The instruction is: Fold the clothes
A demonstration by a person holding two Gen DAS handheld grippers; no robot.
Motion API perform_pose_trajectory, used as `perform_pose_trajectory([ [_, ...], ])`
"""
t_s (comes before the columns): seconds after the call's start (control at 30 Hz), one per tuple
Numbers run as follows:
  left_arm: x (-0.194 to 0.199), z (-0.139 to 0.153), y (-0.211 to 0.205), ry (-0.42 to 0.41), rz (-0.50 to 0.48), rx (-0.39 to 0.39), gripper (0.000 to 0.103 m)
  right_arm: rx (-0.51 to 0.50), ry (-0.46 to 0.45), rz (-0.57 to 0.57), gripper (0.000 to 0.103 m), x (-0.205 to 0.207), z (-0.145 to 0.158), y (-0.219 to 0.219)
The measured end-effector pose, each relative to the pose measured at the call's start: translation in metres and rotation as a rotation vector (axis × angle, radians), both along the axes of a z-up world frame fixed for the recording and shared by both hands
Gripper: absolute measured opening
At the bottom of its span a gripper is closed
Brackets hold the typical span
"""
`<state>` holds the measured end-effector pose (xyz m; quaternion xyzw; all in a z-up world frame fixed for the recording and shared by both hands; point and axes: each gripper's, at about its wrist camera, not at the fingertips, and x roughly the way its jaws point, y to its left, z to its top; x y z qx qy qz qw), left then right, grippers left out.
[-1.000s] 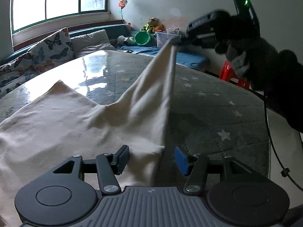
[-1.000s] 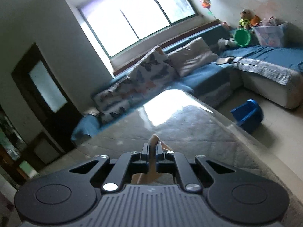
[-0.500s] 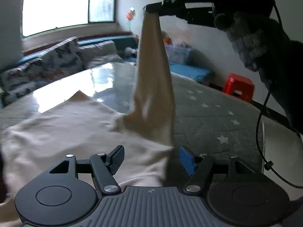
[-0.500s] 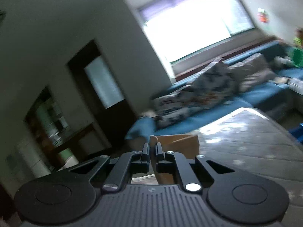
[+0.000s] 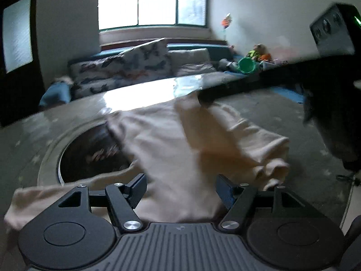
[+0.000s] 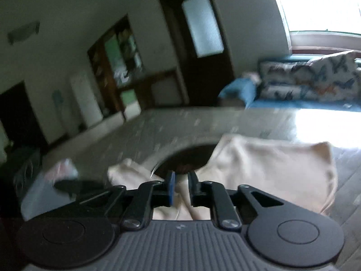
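while right gripper (image 6: pixel 180 188) jaws part over cream garment (image 5: pixel 180 144) (blurred), left gripper (image 5: pixel 180 189) gapes, unclamped.

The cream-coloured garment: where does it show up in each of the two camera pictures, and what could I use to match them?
Left wrist view: the cream garment fills the lower middle, spread on the table just beyond the tongs.
Right wrist view: it lies low, centre to right, just past the tongs.
Shared landmark: the dark round hole in the table, partly covered by the garment; the butterfly-print cushions also appear in both.
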<state>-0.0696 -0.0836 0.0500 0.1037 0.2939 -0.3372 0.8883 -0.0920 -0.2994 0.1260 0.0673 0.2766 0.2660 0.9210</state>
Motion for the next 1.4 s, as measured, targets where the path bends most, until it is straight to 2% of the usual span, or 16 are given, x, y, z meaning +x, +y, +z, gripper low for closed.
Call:
perform_pose_trajectory([
  [0.1, 0.000, -0.002, 0.009, 0.009, 0.017, -0.004, 0.070, -0.054, 0.014, 0.014, 0.014, -0.016, -0.003, -0.005],
  [0.3, 0.008, 0.002, 0.006, 0.008, 0.014, -0.037, 0.069, -0.179, 0.083, -0.079, 0.014, -0.030, -0.016, -0.058],
  [0.37, 0.014, -0.001, 0.001, 0.010, 0.009, -0.045, 0.067, -0.199, 0.120, -0.113, 0.014, -0.027, -0.025, -0.072],
  [0.43, 0.016, -0.003, -0.005, 0.016, -0.001, -0.049, 0.061, -0.210, 0.153, -0.134, 0.014, -0.024, -0.035, -0.083],
  [0.57, 0.018, -0.006, -0.018, 0.024, -0.018, -0.037, 0.061, -0.203, 0.180, -0.161, 0.014, -0.020, -0.042, -0.099],
  [0.67, 0.019, -0.007, -0.021, 0.023, -0.020, -0.034, 0.061, -0.192, 0.132, -0.201, 0.015, -0.009, -0.035, -0.107],
  [0.77, 0.022, -0.007, -0.015, 0.019, 0.007, -0.032, 0.061, -0.235, 0.092, -0.213, 0.030, 0.006, -0.033, -0.104],
  [0.8, 0.023, -0.008, -0.013, 0.021, 0.019, -0.032, 0.061, -0.254, 0.082, -0.209, 0.031, 0.011, -0.034, -0.100],
  [1.1, 0.033, -0.020, 0.021, 0.063, 0.120, -0.011, 0.061, -0.450, 0.003, -0.103, 0.031, 0.024, -0.048, -0.074],
  [1.4, 0.038, -0.034, 0.032, 0.088, 0.135, 0.015, 0.061, -0.558, -0.029, 0.006, 0.031, 0.036, -0.058, -0.077],
])
